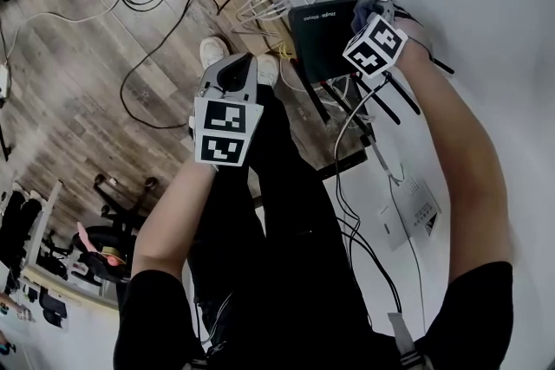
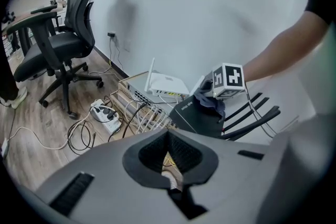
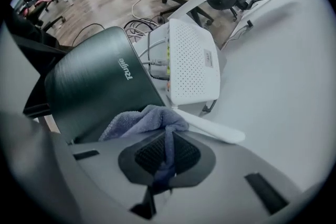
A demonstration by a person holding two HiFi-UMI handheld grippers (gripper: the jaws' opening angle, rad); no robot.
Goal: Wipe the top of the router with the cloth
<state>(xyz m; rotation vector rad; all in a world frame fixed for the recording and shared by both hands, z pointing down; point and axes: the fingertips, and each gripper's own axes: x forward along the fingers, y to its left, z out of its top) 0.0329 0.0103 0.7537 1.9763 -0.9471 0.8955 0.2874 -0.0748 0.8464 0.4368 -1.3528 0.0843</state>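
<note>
The black router lay on the white table beside a white router. The blue-grey cloth rested bunched on its near edge, pinched in the right gripper, while the left gripper hung clenched and empty, well apart. Wiping looked barely begun, with most of the top yet to cover.

Soft, even indoor light fills all three views, with no hard shadows. The white wall above the black router carries only faint grey smudges of shade, and beside the router in the head view it is nearly washed out. The router's top shows a dull sheen in the right gripper view. Both gripper views bulge fisheye-fashion, with dark corners far from the router. The cloth in the right gripper's jaws is blurred below the router.
</note>
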